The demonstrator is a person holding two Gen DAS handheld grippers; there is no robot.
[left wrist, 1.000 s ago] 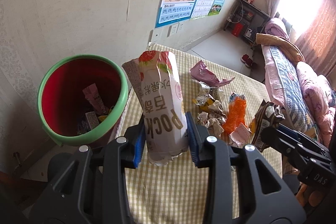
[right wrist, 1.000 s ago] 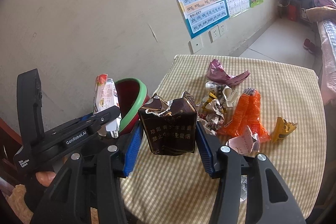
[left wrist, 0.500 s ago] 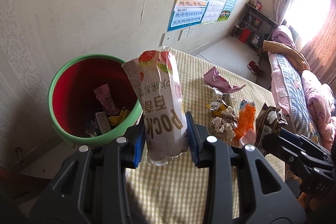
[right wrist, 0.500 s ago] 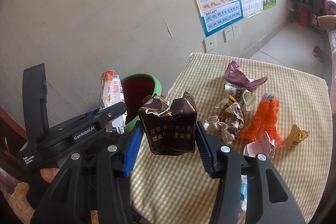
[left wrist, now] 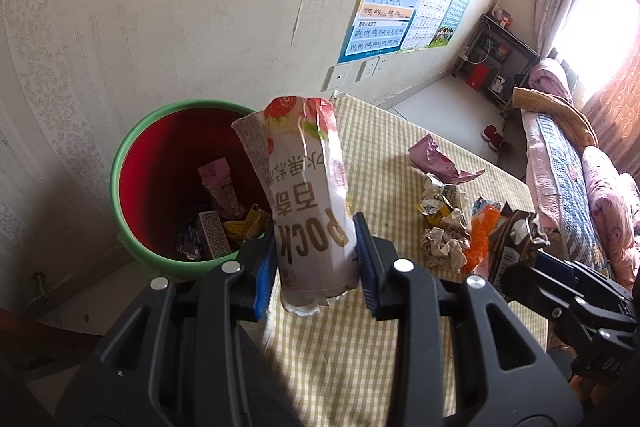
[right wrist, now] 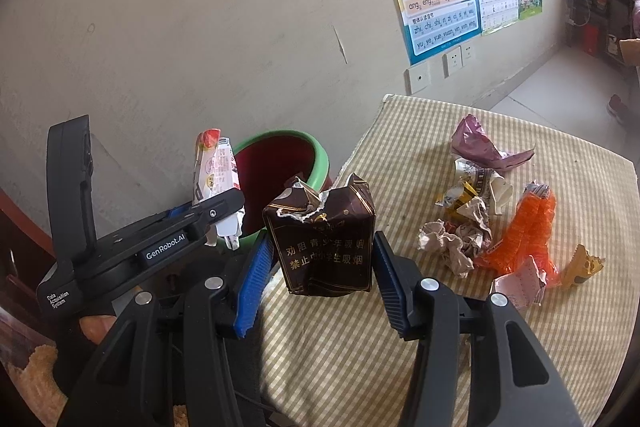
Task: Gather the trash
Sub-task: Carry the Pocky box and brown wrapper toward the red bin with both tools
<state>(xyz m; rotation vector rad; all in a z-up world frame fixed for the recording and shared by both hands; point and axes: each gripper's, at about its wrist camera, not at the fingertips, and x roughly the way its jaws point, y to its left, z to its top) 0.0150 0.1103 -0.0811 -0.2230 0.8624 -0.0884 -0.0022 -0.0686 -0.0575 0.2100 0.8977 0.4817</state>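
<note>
Two grips hold as before: the left gripper point(left wrist: 316, 263) pinches the white snack wrapper point(left wrist: 308, 199), now nearer the green-rimmed bin point(left wrist: 132, 143) at centre-left of frame; the right gripper point(right wrist: 320, 267) clamps the brown packet point(right wrist: 324, 243) above the desk point(right wrist: 420, 355); bin larger in both views.

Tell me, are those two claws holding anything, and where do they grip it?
Left gripper clamps the white snack wrapper near its lower end. Right gripper clamps the torn brown pack by its sides.
</note>
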